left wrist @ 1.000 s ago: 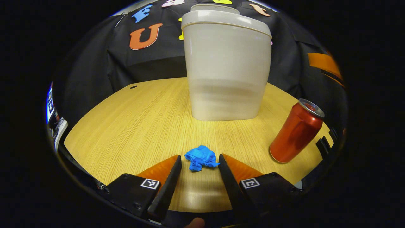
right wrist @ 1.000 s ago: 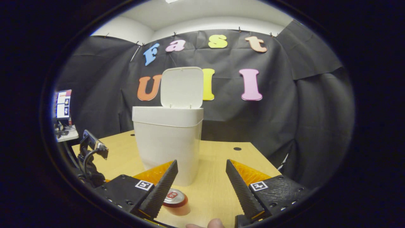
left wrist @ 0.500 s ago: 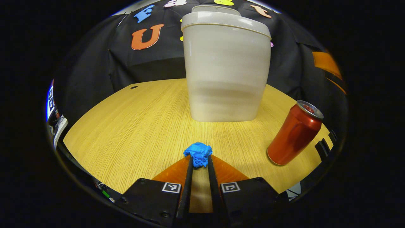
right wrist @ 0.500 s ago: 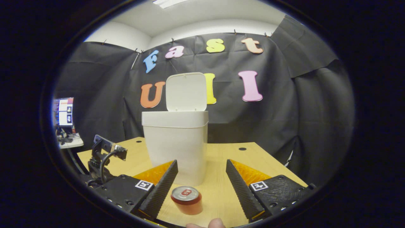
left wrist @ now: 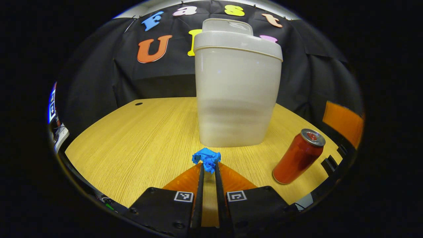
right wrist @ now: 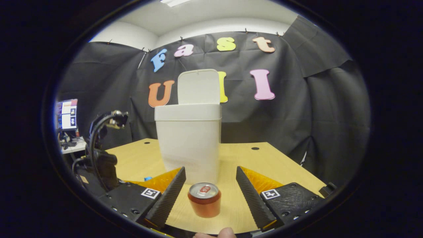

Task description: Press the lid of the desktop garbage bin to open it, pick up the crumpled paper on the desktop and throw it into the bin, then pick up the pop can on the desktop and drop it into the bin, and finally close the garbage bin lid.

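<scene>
A white bin [left wrist: 237, 89] stands mid-table with its lid [right wrist: 197, 86] swung up. In the left gripper view, my left gripper [left wrist: 208, 167] is shut on the blue crumpled paper [left wrist: 206, 158], held just above the wooden table [left wrist: 138, 138] in front of the bin. A red pop can [left wrist: 298, 156] stands upright to the right of the bin. In the right gripper view, the pop can [right wrist: 204, 199] sits between and just ahead of the fingers of my right gripper [right wrist: 210, 180], which is open. The bin [right wrist: 189, 143] rises right behind the can.
The other gripper's body with its cable [right wrist: 99, 148] stands at the left of the right gripper view. A monitor on a side desk [right wrist: 67, 115] lies beyond the table's left edge. Part of the right gripper [left wrist: 342, 124] shows at the right of the left gripper view.
My left gripper closed on the blue paper and has lifted it slightly toward the bin. My right gripper has come lower and nearer the can, staying open.
</scene>
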Demonstrator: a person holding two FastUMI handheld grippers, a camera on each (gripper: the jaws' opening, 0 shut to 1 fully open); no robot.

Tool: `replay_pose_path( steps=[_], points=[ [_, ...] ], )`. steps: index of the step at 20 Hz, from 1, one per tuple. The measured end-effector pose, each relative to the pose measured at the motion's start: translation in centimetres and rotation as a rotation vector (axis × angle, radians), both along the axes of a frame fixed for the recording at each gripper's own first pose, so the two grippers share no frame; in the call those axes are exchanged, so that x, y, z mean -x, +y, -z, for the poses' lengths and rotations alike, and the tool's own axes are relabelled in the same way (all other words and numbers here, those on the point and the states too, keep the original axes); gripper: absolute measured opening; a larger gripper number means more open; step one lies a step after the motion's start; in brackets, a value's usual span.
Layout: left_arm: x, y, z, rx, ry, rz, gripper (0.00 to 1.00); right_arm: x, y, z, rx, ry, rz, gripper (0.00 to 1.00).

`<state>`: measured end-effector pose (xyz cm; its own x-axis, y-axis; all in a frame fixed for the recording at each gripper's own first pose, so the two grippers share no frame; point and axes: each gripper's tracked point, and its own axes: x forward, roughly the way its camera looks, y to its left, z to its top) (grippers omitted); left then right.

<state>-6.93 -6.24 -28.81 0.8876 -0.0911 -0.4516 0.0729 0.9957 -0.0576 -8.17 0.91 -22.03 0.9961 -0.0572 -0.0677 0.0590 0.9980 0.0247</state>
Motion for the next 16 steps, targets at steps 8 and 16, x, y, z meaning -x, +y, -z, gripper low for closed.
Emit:
replay_pose_path(
  steps=[8, 16],
  points=[
    [-0.6, 0.7, -4.2, 0.002, -0.108, 0.017, 0.23, -0.3, 0.6, 2.4, 0.036, 0.04, 0.021, 0.95],
    [-0.8, 1.7, -7.7, 0.023, -0.159, 0.007, 0.23, -1.0, 0.2, 4.7, 0.017, 0.075, 0.052, 0.95]
  ],
)
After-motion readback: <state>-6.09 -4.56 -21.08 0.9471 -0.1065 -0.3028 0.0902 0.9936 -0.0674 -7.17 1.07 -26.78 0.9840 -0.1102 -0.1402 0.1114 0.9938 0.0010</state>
